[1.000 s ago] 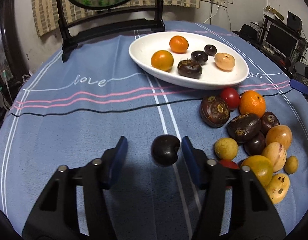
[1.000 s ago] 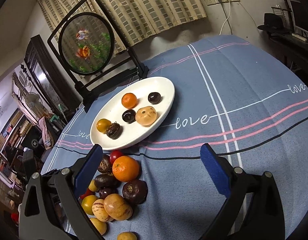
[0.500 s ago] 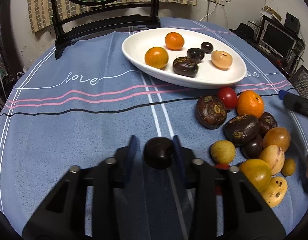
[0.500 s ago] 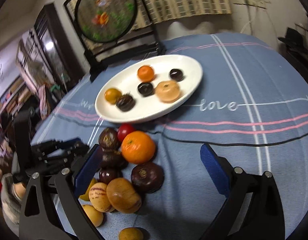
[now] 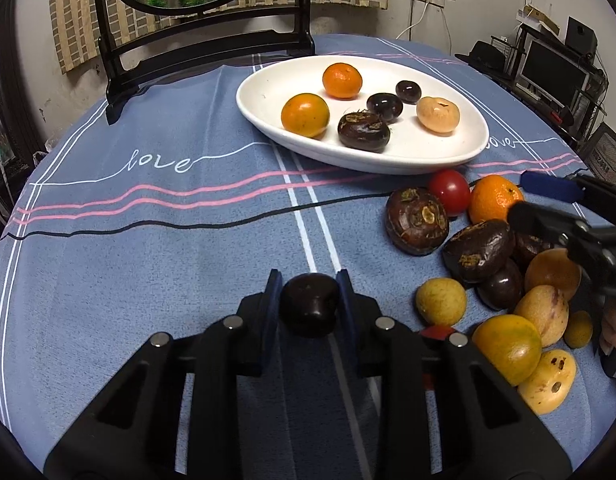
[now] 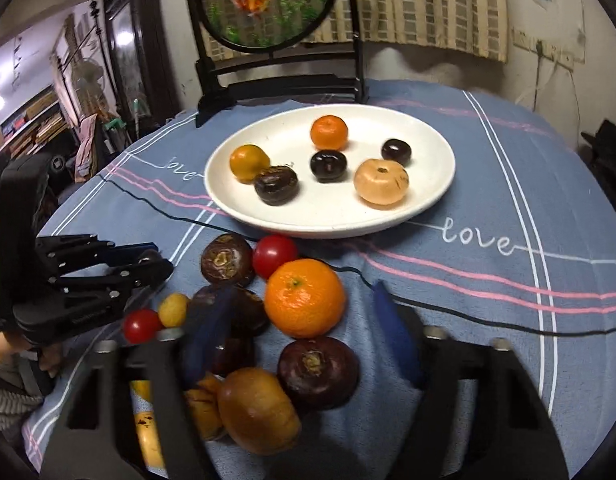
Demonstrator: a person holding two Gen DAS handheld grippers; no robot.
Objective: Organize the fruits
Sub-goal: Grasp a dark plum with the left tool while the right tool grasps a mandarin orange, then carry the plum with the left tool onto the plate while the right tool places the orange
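My left gripper (image 5: 308,300) is shut on a dark purple fruit (image 5: 309,309) just above the blue cloth, near the table's front. It also shows in the right wrist view (image 6: 148,262) at the left. The white oval plate (image 5: 427,156) holds two oranges, several dark fruits and a tan fruit. A pile of loose fruit (image 5: 487,256) lies to the right of the left gripper. My right gripper (image 6: 304,332) is open over that pile, with an orange (image 6: 305,298) and a dark round fruit (image 6: 317,372) between its fingers. It shows in the left wrist view (image 5: 547,216) at the right edge.
A round painted screen on a black stand (image 6: 268,4) stands behind the plate. A red tomato (image 6: 274,254) and a brown fruit (image 6: 227,260) lie just in front of the plate. Shelves and a monitor (image 5: 555,64) stand beyond the table's right side.
My left gripper has shut on the dark purple fruit. My right gripper has swung down over the fruit pile and its jaws have narrowed somewhat.
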